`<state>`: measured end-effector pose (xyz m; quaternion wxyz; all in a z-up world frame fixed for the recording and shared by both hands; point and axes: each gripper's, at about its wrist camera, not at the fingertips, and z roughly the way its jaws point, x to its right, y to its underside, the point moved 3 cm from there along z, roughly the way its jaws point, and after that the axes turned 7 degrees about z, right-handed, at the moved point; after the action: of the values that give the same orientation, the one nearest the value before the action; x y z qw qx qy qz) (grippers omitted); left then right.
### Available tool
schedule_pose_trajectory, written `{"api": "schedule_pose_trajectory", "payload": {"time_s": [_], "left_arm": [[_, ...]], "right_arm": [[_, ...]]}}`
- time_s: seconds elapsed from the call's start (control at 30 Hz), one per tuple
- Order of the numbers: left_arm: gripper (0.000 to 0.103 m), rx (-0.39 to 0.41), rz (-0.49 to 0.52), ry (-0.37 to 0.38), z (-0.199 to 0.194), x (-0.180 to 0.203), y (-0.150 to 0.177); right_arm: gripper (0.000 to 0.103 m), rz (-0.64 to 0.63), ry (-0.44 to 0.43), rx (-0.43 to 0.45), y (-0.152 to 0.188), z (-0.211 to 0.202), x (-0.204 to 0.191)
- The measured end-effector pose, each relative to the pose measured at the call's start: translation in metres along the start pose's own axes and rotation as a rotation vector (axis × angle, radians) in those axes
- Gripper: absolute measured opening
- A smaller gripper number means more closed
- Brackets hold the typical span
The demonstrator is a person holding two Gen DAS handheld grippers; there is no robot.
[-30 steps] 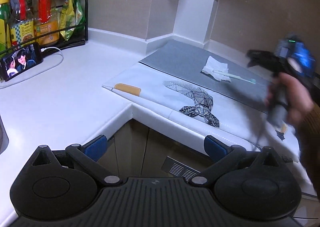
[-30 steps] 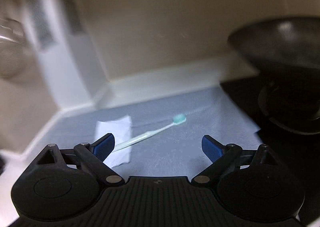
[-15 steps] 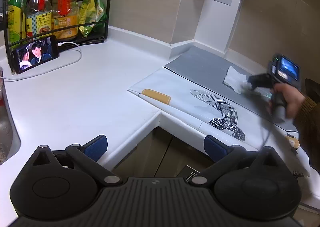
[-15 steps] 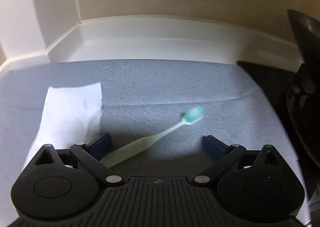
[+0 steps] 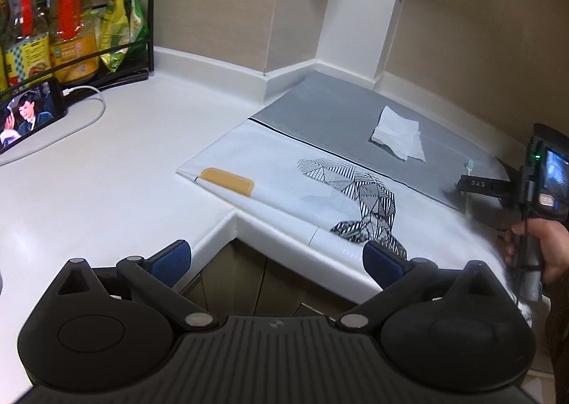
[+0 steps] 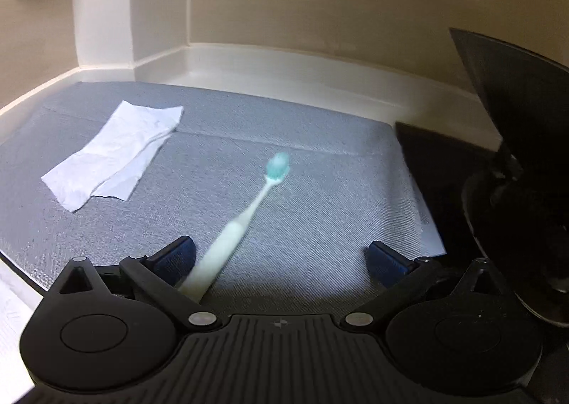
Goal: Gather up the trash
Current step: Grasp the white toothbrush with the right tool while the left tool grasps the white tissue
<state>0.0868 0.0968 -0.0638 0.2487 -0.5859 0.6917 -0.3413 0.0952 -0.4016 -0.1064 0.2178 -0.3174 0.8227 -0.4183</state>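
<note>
One toothbrush (image 6: 249, 215), one tissue (image 6: 113, 151), one phone (image 5: 30, 112), one mat (image 5: 320, 119), three visible bottles (image 5: 71, 34).

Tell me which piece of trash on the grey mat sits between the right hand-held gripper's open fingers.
The toothbrush: its handle lies between the fingers, while the tissue lies apart, further left.

Tissue (image 6: 113, 151) left of toothbrush (image 6: 245, 215), both on mat (image 6: 320, 197).

Bare grey mat (image 6: 320, 212) is lying open between tissue (image 6: 113, 155) and toothbrush (image 6: 245, 215); black pan (image 6: 515, 162) is blocking right side.
</note>
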Motion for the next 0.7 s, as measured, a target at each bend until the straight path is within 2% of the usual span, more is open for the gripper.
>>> {"api": "schedule_pose_trajectory", "payload": {"time_s": [0.07,0.1,0.17,0.2,0.23,0.27,0.33,0.37,0.43,0.53,0.7], "left_arm": [[0.103,-0.002,0.004,-0.007,0.009,0.007,-0.012],[0.103,-0.004,0.004,-0.013,0.014,0.010,-0.020],[0.103,-0.002,0.002,-0.004,0.026,0.019,-0.038],[0.103,0.000,0.005,0.005,0.034,0.024,-0.049],[0.103,0.003,0.010,0.009,0.043,0.030,-0.061],[0.103,0.006,0.022,0.010,0.054,0.037,-0.072],[0.103,0.004,0.053,0.009,0.079,0.053,-0.095],[0.103,-0.002,0.074,0.005,0.093,0.063,-0.105],[0.103,-0.005,0.127,0.019,0.123,0.085,-0.124],[0.103,-0.026,0.191,0.050,0.170,0.117,-0.145],[0.103,-0.113,0.214,0.096,0.235,0.162,-0.164]], "right_arm": [[0.093,0.015,-0.046,-0.002,-0.004,0.002,0.001],[0.088,0.015,-0.042,0.007,-0.005,0.000,0.000],[0.048,0.017,-0.052,0.034,-0.005,-0.003,0.000],[0.037,0.021,-0.050,0.040,-0.005,-0.004,0.001],[0.022,0.030,-0.060,0.043,-0.006,-0.005,0.003],[0.016,0.044,-0.090,0.039,-0.006,-0.004,0.005],[0.014,0.081,-0.177,0.029,-0.007,-0.003,0.012],[0.014,0.095,-0.193,0.027,-0.008,-0.002,0.015],[0.014,0.088,-0.167,0.033,-0.008,-0.002,0.014],[0.014,0.095,-0.173,0.031,-0.008,-0.002,0.013],[0.014,0.118,-0.184,0.027,-0.009,-0.002,0.018]]}}
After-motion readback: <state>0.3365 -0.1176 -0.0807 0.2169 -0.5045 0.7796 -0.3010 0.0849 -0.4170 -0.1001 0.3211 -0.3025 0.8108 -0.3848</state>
